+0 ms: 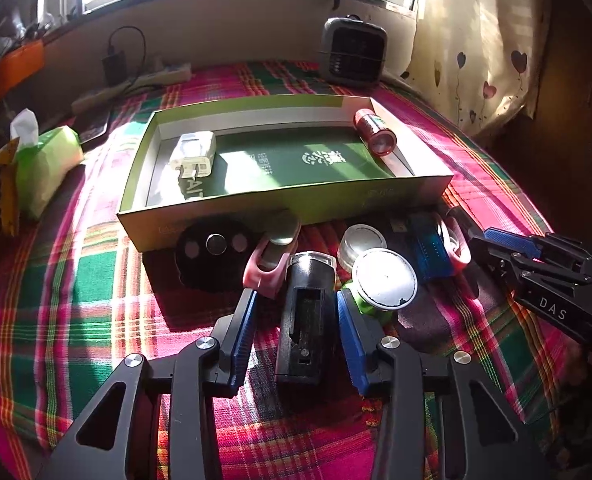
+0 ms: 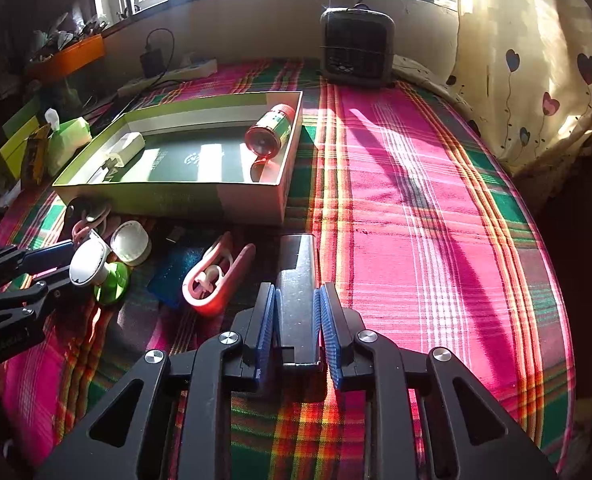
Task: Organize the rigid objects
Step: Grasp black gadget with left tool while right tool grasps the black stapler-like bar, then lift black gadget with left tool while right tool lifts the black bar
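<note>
Nearest, the right gripper (image 2: 298, 320) is pressed together on a slim black bar (image 2: 298, 276), its blue pads clamped against the bar's long sides; the bar lies on the plaid cloth (image 2: 416, 240) in front of the green box (image 2: 168, 196), off its right corner. It looks stiff and light with smooth faces, so a pinch across the narrow width near the middle seems the safest hold.

The left gripper (image 1: 296, 312) is spread around a black torch-like body (image 1: 306, 312) just in front of the box; its pads stand beside the body and do not yet press it. The hard casing should take a firm squeeze at mid-length.

Between the grippers and the box lie a pink clip (image 2: 212, 276), a blue case (image 1: 430, 252) and a white-topped green knob (image 2: 96, 272).

Farther back, the open box holds a white plug (image 1: 194, 152) at its left end and a red bottle (image 1: 374, 132) lying on its side at its right end; the middle is free. Beyond the box stands a small heater (image 1: 354, 52).
</note>
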The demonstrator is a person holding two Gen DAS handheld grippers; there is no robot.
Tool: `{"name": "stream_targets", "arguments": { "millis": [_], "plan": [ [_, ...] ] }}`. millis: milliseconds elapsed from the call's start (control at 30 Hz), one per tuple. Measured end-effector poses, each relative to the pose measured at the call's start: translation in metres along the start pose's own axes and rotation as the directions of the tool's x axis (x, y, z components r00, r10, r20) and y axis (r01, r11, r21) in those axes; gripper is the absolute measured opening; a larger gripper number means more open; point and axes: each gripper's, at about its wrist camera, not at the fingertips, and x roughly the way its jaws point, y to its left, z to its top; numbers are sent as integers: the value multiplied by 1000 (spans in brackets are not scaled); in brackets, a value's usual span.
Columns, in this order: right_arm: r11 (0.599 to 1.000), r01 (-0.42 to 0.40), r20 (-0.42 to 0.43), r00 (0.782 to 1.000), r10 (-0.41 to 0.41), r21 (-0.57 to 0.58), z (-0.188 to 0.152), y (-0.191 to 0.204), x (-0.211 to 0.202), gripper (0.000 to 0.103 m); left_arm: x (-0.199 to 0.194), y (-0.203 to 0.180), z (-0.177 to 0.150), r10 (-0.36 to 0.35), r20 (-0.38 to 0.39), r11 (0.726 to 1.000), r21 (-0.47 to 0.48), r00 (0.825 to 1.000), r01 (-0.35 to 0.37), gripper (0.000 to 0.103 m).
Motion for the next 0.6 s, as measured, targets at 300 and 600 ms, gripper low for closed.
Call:
{"name": "stream_targets", "arguments": {
  "millis": [300, 600],
  "plan": [
    [1000, 5, 1, 1000, -5, 0, -1, 0, -1, 24, -3, 1, -3, -11, 1, 1000, -7, 1000, 11, 27],
    [1000, 10, 4, 1000, -10, 9, -3, -1, -4, 24, -7, 2, -4, -22, 11, 1000, -20, 1000, 22, 26]
  ]
}}
